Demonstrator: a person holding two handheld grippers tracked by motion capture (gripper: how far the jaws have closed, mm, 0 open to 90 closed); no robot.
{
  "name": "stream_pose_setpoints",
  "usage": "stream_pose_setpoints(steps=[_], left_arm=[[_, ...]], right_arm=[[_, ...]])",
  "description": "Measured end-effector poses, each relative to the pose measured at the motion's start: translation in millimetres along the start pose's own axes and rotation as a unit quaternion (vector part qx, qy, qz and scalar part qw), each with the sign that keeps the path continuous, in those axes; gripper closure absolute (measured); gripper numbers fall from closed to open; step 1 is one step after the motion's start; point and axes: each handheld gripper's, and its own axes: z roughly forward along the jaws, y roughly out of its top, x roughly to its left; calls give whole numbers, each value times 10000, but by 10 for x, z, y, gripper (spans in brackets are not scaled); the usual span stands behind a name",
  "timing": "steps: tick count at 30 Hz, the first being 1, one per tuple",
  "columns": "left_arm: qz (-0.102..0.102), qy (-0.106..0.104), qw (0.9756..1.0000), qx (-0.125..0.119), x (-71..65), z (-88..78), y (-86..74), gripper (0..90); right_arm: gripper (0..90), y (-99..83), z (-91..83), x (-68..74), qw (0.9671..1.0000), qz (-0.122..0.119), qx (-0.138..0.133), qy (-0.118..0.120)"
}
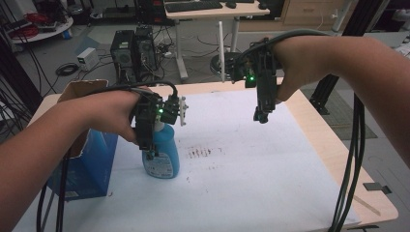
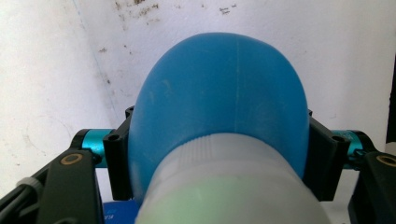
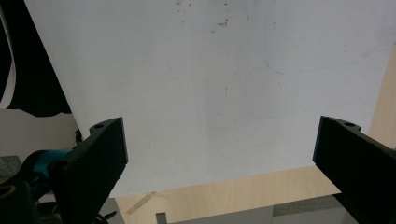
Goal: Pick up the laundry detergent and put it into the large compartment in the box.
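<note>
Nearest the person, at about eight o'clock on the white sheet [image 1: 251,183], the left gripper [image 1: 151,153] came straight down over a blue bottle [image 1: 162,157], its jaws pressed against the bottle's two flanks just below the pale cap [image 2: 229,186]. In the left gripper view the blue shoulder bulged between the black jaws with no gap on either side, so the hold looked firm (though how tightly it squeezed could not be told). The bottle stood upright on the sheet, long axis vertical and in line with the gripper above it, so any lift would have to go straight up. Just beside it, at nine o'clock, stood an open blue carton [image 1: 89,159] with a brown flap.

Farther off, toward one o'clock, the right gripper [image 1: 261,116] hung above bare sheet with its jaws spread wide, nothing between them, well apart from the bottle. The left hand was plainly the nearer one.
</note>
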Motion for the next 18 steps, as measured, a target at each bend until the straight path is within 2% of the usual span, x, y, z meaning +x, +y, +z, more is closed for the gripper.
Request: stream_pose_setpoints(steps=[7,14,18], left_arm=[[3,38,10000,2,15,6,-2,331],[88,101,9999,-13,38,8,-9,378],[-25,95,10000,-8,54,3,-2,382]], right_arm=[[21,-1,9,-1,10000,-3,8,-11],[21,0,21,4,10000,-3,-5,-3],[21,-1,25,6,10000,-26,-3,0]])
